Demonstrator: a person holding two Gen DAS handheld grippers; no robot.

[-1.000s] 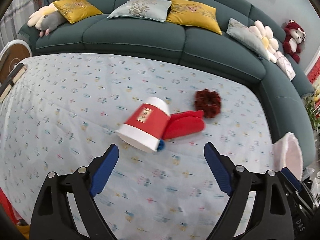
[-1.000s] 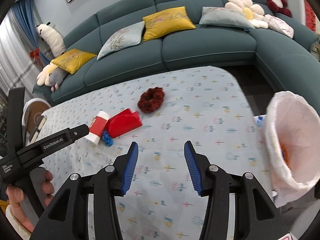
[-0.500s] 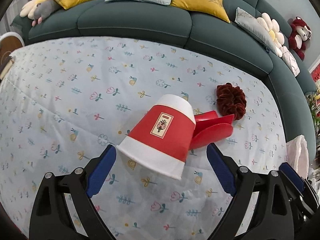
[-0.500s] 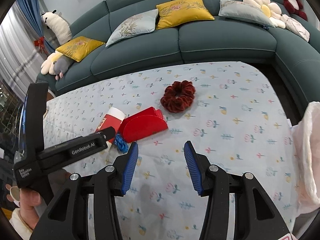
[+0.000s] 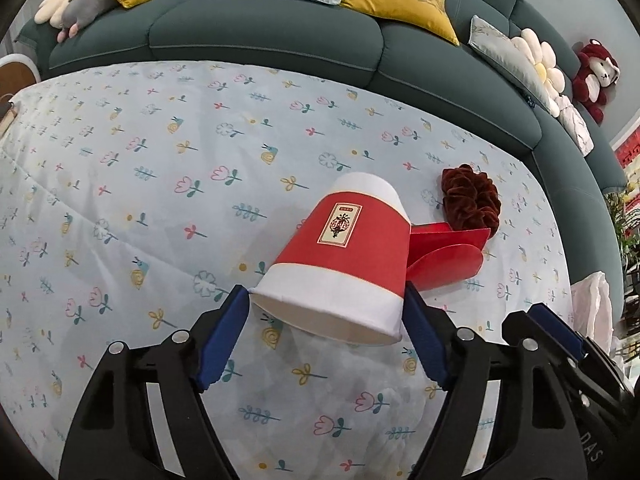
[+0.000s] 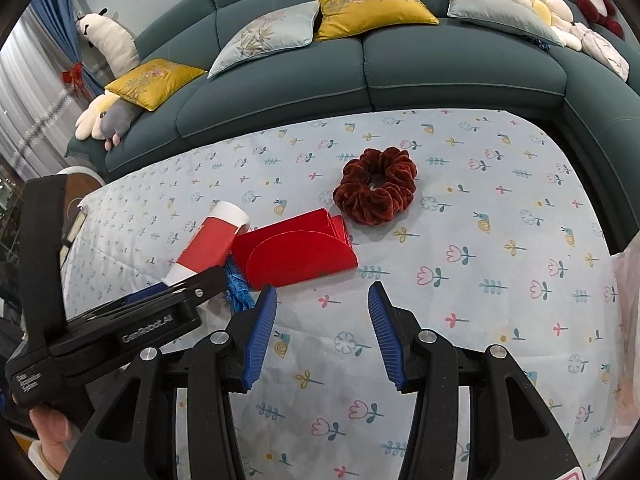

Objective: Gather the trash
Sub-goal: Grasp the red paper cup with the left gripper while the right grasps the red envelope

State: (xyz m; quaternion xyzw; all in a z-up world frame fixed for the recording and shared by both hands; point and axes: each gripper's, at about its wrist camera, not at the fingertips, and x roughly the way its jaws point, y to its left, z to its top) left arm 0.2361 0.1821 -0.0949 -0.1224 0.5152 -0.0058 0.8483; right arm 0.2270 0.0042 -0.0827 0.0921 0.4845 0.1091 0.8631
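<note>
Cup of red and white paper lies on its side on the bench, with its open mouth toward the left hand-held gripper. The blue pads stand at each side of the rim, touching or nearly so, probably because the rim is the widest place to catch; I cannot tell if they squeeze already. Just beyond the cup lies a red folded box, then a dark red scrunchie. The right hand-held gripper hangs over bare cloth with its fingers apart and holds nothing, perhaps waiting.
</note>
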